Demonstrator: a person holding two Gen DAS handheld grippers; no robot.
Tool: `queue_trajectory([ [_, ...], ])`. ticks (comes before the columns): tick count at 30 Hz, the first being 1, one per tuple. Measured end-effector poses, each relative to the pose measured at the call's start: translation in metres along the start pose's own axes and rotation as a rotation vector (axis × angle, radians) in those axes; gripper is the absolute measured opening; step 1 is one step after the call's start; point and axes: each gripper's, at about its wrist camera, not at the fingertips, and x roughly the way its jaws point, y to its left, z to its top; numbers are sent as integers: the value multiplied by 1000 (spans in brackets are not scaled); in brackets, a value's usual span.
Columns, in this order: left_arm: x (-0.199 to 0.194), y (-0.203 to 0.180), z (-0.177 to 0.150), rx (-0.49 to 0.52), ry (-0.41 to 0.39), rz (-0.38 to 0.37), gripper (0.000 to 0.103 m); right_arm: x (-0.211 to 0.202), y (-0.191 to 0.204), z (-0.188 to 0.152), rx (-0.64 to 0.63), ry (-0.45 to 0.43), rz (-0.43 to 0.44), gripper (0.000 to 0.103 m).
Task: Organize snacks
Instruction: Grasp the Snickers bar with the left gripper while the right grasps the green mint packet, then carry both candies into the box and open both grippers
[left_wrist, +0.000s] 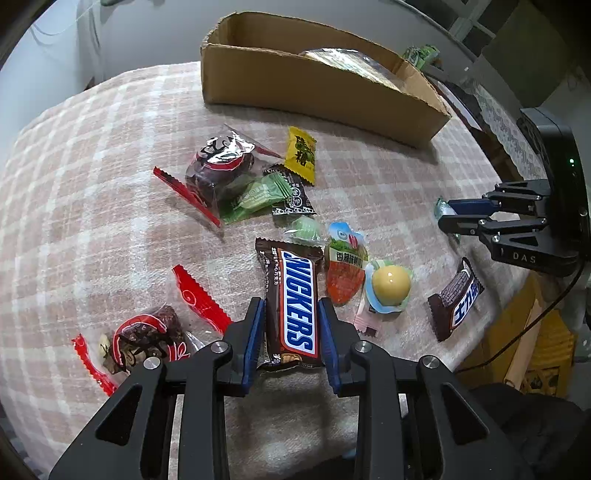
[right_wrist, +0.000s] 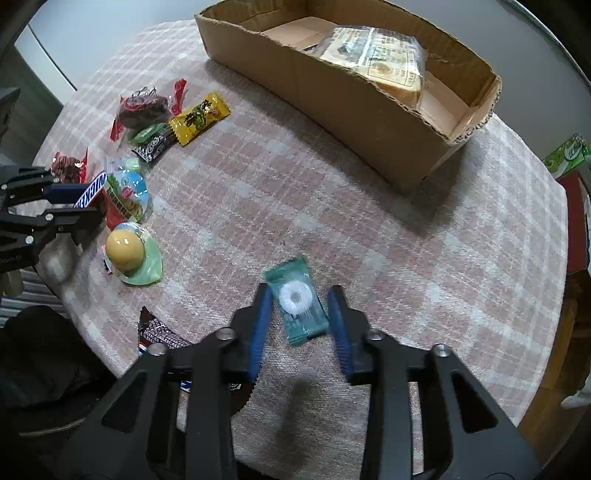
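My left gripper (left_wrist: 291, 314) clamps the chocolate bar (left_wrist: 293, 302) between its fingers. My right gripper (right_wrist: 301, 314) stands open around the mint packet (right_wrist: 297, 304), with the cardboard box (right_wrist: 347, 92) well ahead.

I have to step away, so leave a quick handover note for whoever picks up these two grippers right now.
Left gripper: fingers either side of the Snickers bar on the tablecloth; whether they grip it yet is unclear.
Right gripper: open around the teal mint candy, not gripping.
Cardboard box at the far side holds one clear-wrapped packet.
Left to do: the remaining loose snacks, including the yellow candy, yellow ball jelly and small chocolate bar, all on the cloth.
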Motion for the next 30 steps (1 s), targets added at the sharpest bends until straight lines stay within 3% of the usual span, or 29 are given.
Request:
queue_trajectory([
  [19, -37, 5, 6, -34, -86, -42, 27, -37, -26, -14, 131, -75, 65, 21],
  [30, -56, 0, 37, -35, -152, -65, 27, -83, -35, -4, 172, -172, 97, 21],
])
